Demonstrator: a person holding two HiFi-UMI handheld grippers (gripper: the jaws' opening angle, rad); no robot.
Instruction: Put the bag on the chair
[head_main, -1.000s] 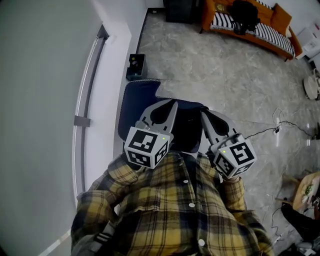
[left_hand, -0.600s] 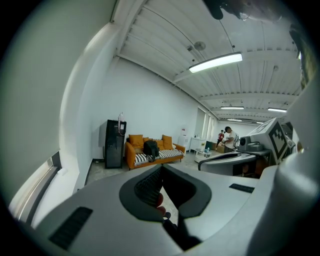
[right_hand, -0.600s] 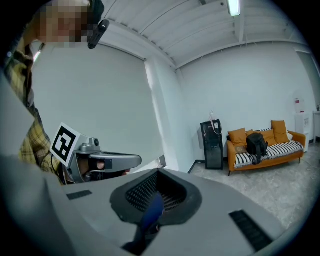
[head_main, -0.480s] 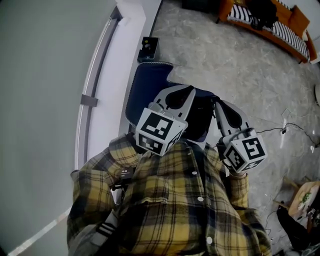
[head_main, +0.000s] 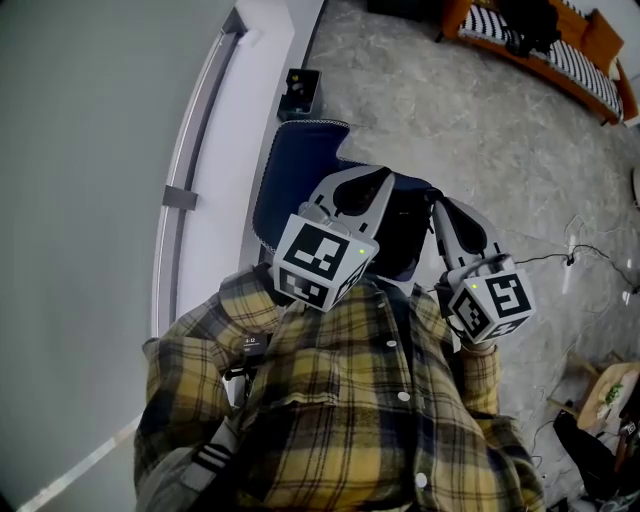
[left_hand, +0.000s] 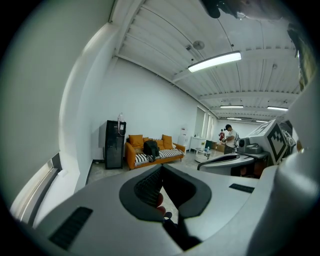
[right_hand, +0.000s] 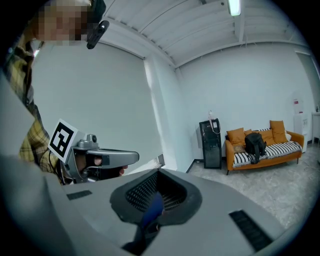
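A grey stone-patterned floor (head_main: 470, 130) runs beside a white wall (head_main: 90, 150), with an orange sofa (right_hand: 287, 148) and a tall black cabinet (right_hand: 211, 142) at the far end of the room, well away from the person. A black backpack (right_hand: 255, 142) sits on the sofa's striped seat. The person's yellow plaid shirt (head_main: 340, 410) fills the bottom of the head view. Just in front of it hangs the dark blue bag (head_main: 300, 175), off the floor, below and between the two grippers. The left gripper (head_main: 383, 178) has its jaws pressed together, with a dark strap trailing down from them. The right gripper (head_main: 441, 206) pinches a strip of the bag's blue fabric. A small dark box (head_main: 300, 92) stands by the wall beyond the bag, and a thin cable (head_main: 560, 255) lies on the floor to the right.
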